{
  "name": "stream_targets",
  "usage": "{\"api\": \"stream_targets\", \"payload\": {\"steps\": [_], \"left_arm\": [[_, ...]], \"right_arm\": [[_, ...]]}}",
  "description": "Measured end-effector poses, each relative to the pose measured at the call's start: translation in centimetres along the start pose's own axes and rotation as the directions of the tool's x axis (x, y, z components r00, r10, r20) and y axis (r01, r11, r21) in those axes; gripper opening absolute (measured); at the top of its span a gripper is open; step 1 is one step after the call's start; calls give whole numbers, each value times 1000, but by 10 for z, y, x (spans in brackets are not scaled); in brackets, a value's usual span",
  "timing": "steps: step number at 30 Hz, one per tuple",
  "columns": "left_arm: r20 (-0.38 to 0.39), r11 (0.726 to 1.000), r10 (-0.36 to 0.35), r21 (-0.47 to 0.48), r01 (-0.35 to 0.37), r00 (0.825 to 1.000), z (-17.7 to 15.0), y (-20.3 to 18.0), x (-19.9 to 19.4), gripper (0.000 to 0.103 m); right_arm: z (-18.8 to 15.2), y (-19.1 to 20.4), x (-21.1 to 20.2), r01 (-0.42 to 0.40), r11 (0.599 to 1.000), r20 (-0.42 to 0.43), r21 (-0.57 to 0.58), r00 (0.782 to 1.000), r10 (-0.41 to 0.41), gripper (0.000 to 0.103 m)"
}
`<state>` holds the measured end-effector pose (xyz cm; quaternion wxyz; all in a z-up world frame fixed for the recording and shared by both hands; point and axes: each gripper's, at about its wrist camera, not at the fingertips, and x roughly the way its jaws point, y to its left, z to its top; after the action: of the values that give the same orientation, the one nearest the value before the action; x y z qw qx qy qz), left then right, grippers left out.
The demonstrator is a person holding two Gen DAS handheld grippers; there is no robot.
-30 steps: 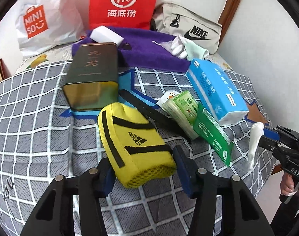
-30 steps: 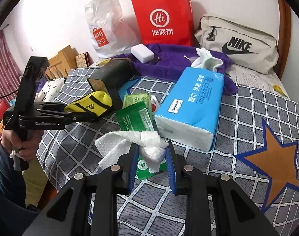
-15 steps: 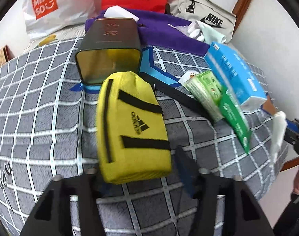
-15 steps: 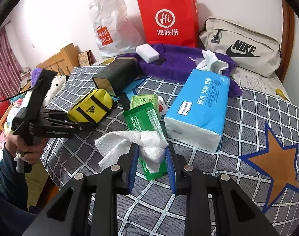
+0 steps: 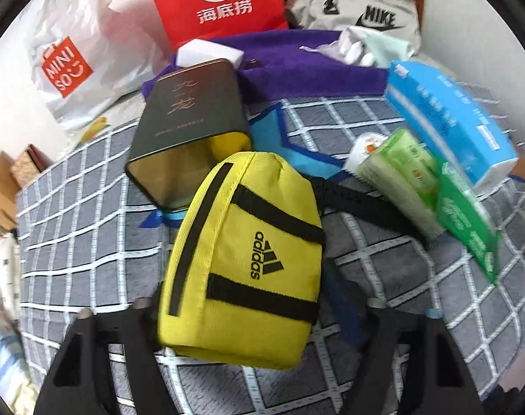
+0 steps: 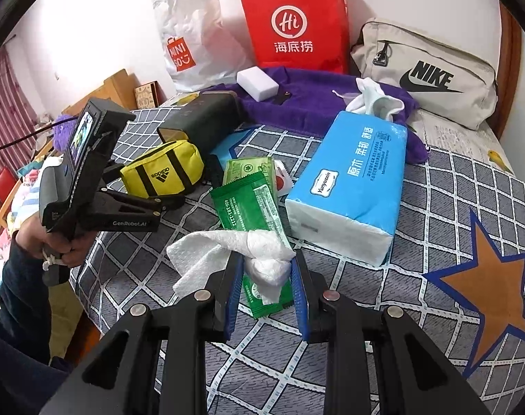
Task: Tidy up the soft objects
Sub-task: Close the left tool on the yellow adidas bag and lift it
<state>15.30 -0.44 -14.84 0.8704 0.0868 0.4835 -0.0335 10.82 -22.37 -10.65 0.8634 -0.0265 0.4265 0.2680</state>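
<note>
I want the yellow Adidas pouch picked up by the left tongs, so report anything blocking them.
Nothing visible blocks them. The yellow pouch already lies between the open left tongs on the checked bedspread, a gap showing at the right pad. The dark tin sits just beyond its far end, out of the way.

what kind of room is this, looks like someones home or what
Most likely a bedroom in a home: everything lies on a bed under a grey checked bedspread, a wooden headboard stands by the wall, and a Nike bag and Miniso shopping bag lean at the back.
</note>
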Motion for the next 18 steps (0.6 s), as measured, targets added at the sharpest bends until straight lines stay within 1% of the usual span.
{"api": "stream_targets", "payload": {"steps": [3,7,9,13,16,17,18], "left_arm": [[12,998,-52,-33,52,999,-2,7,-7,57],[40,990,-130,-56,132,991,-3,11,-23,57],[59,985,-158,-62,162,986,-4,12,-32,57],[92,975,-203,-76,210,975,-4,13,-53,57],[117,968,-220,-96,232,968,3,17,-62,56],[125,965,-229,-103,242,965,6,19,-64,46],[127,960,-240,-114,254,962,9,21,-66,40]], "right_arm": [[2,-2,-1,4,1000,0,4,1000,-4,27],[8,-4,-5,4,1000,13,10,1000,-4,27],[12,-4,-6,3,1000,21,7,1000,-4,27],[21,-4,-9,0,1000,37,4,999,0,27],[30,-4,-11,-6,1000,51,11,999,5,27],[33,-5,-12,-4,1000,55,12,998,3,27],[35,-5,-13,-2,1000,60,13,998,1,27]]}}
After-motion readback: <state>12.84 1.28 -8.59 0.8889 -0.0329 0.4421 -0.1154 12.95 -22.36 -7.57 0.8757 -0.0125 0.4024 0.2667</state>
